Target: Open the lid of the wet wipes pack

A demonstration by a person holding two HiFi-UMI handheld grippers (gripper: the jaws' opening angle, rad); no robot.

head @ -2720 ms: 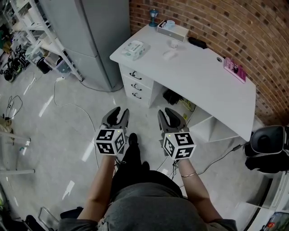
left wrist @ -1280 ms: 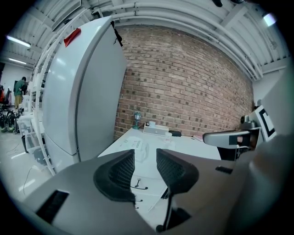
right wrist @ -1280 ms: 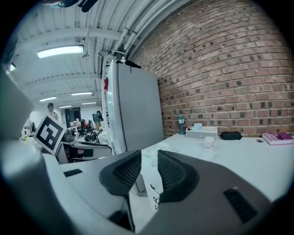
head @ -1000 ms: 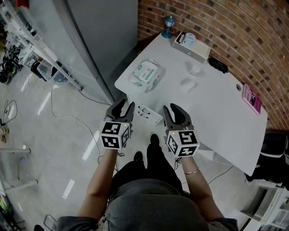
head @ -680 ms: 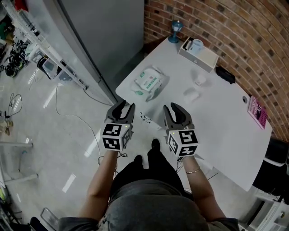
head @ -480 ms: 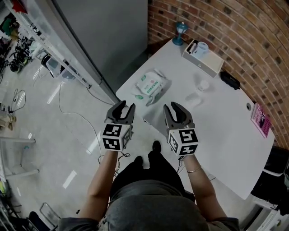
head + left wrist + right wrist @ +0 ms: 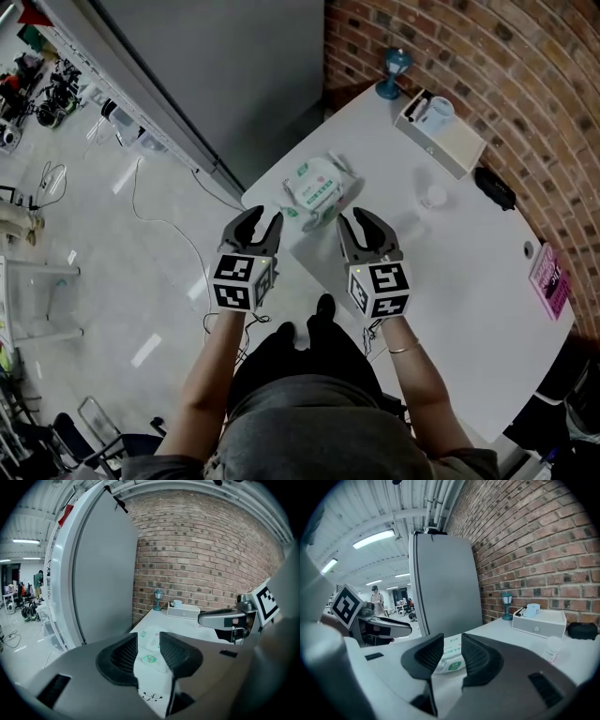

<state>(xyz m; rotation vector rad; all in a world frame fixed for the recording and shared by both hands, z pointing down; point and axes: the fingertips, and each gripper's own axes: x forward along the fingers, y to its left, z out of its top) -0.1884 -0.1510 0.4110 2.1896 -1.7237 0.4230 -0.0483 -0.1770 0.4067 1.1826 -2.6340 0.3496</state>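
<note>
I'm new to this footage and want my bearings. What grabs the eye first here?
The left gripper and right gripper, both open and empty, hover side by side at the edge of the white desk. Just beyond them lies the wipes pack, and a brick wall backs the desk.

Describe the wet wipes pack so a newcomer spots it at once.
Find the white desk against the brick wall. The wet wipes pack lies at its corner nearest the grey cabinet. It alone is a soft white packet with green print.
</note>
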